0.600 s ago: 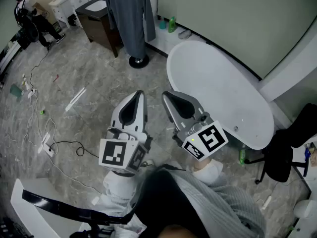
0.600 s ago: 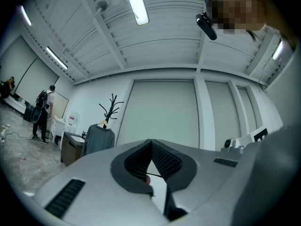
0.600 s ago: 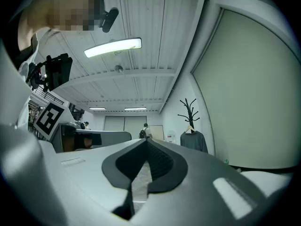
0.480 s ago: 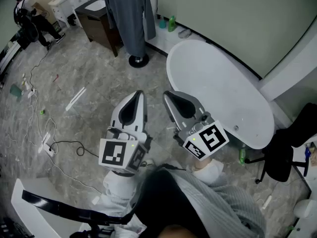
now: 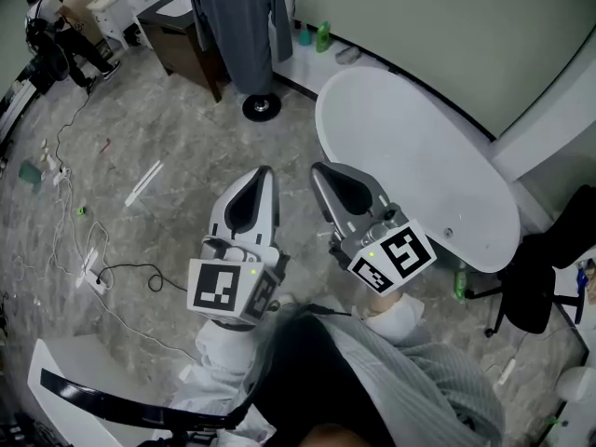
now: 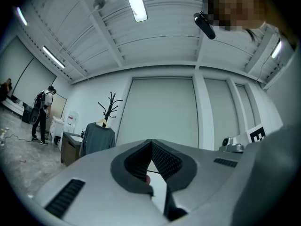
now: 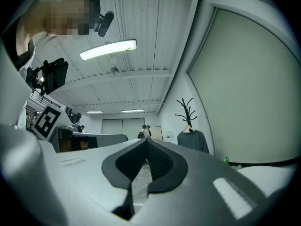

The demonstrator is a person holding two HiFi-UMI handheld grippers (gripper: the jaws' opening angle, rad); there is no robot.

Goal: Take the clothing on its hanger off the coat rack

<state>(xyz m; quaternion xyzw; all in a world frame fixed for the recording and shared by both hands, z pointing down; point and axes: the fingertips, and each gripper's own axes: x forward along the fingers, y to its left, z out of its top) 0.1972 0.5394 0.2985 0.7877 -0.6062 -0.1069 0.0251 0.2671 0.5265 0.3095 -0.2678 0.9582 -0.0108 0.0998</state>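
A grey long-sleeved top point(image 5: 240, 21) hangs on a wooden hanger from a black coat rack point(image 5: 261, 107) at the top of the head view, far from both grippers. It also shows small as the grey top point(image 6: 98, 139) in the left gripper view and as the grey top point(image 7: 192, 140) under the branched rack point(image 7: 185, 111) in the right gripper view. My left gripper point(image 5: 264, 172) and right gripper point(image 5: 317, 169) are held side by side close to my body, both shut and empty.
A white oval table point(image 5: 419, 166) stands to the right. A dark wooden cabinet point(image 5: 186, 40) sits left of the rack. Cables point(image 5: 74, 231) trail over the marble floor at left. A black chair point(image 5: 540, 277) is at the right edge. People point(image 5: 51, 35) stand far left.
The head view has shifted slightly, so the rack and top sit higher in the picture. Both grippers stay shut, the right one a little further right.
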